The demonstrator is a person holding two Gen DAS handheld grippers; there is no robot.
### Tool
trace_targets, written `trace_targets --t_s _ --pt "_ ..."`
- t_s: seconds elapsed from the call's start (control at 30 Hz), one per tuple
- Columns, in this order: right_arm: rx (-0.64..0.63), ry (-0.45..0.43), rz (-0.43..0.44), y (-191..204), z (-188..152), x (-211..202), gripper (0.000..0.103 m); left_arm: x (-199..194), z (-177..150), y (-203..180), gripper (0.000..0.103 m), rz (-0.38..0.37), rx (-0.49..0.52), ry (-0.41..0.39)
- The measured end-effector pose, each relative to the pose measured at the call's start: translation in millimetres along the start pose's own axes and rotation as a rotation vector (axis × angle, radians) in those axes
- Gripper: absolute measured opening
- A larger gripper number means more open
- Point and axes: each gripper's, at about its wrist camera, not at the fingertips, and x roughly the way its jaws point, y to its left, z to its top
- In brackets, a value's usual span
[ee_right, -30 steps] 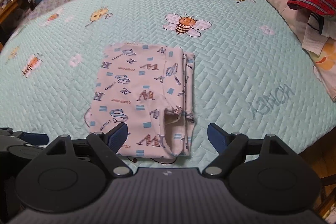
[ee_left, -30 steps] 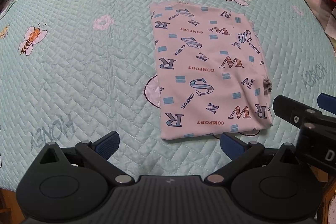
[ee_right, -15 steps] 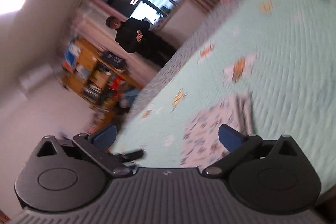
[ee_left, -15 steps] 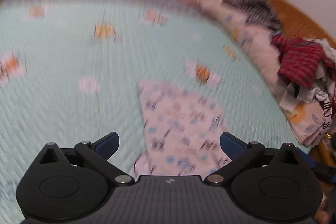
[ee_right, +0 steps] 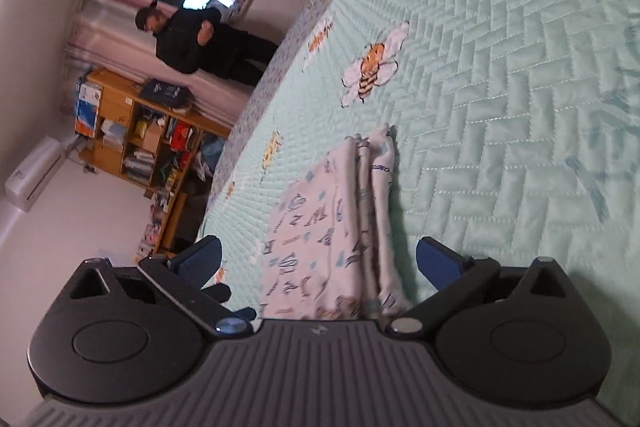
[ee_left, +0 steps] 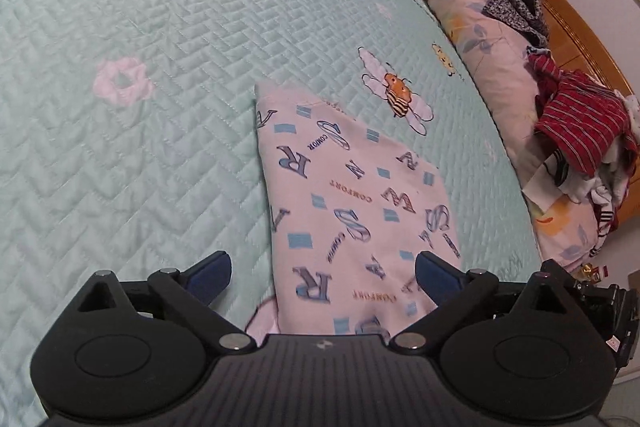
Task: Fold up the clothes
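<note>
One mint quilted bedspread (ee_left: pixel 120 147) fills both views, and the folded letter-print garment (ee_left: pixel 352 211) lies flat on it. From the left wrist camera the garment runs from centre toward 6 o'clock; a heap of unfolded clothes (ee_left: pixel 576 123) sits at 3 o'clock by the pillows (ee_left: pixel 480 27). The left gripper (ee_left: pixel 322 273) stands wide open, empty — its right finger over the cloth. The right gripper (ee_right: pixel 320 259) is spread fully, rolled sideways, the garment (ee_right: pixel 320 223) between its fingers, unpinched.
</note>
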Motion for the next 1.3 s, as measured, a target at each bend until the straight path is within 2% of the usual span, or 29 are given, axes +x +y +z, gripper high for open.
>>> trace_targets --t_s 0.1,0.3,0.47,0.67,0.77,0.83,0.9,0.93,0.97,1.0,1.07,1.1,1.17,1.23,1.3 --pt "-0.007 0.044 -0.018 -7 4 12 0.103 17 4 9 0.099 -0.062 -0.037 0.041" --pt "-0.045 0.128 -0.006 -5 15 24 0.103 39 12 14 0.102 -0.110 -0.042 0.064" --pt "-0.082 0.224 0.013 4 20 44 0.103 50 19 3 0.102 -0.103 0.034 0.088" --pt "-0.075 0.287 0.161 4 21 61 0.103 62 25 -1 0.102 -0.157 0.059 0.089" --pt "-0.103 0.302 0.187 7 21 64 0.103 69 26 -1 0.102 -0.203 0.055 0.079" --pt "-0.130 0.309 0.180 10 20 64 0.096 72 26 -3 0.102 -0.216 0.057 0.070" --pt "-0.145 0.312 0.150 9 19 61 0.068 71 23 -11 0.093 -0.150 0.098 0.052" --pt "-0.122 0.313 0.144 4 20 61 0.055 70 21 -17 0.079 -0.091 0.128 0.041" --pt "-0.101 0.308 0.132 -2 18 61 0.025 69 18 -25 0.055 -0.018 0.167 0.031" --pt "-0.080 0.303 0.120 -7 17 60 0.023 68 16 -32 0.043 0.049 0.208 0.026" --pt "-0.063 0.273 0.105 -10 12 56 0.022 65 16 -36 0.023 0.052 0.213 0.025" --pt "-0.066 0.251 0.101 -9 8 52 0.022 62 16 -38 0.023 0.052 0.197 0.022" --pt "-0.061 0.195 0.119 -1 1 42 0.022 52 11 -52 0.022 0.066 0.229 -0.001" --pt "-0.032 0.132 0.178 6 -7 24 0.022 37 3 -79 0.021 0.052 0.302 -0.020" --pt "-0.005 0.060 0.241 8 -18 -11 0.022 21 -9 -118 0.021 0.032 0.402 -0.030"
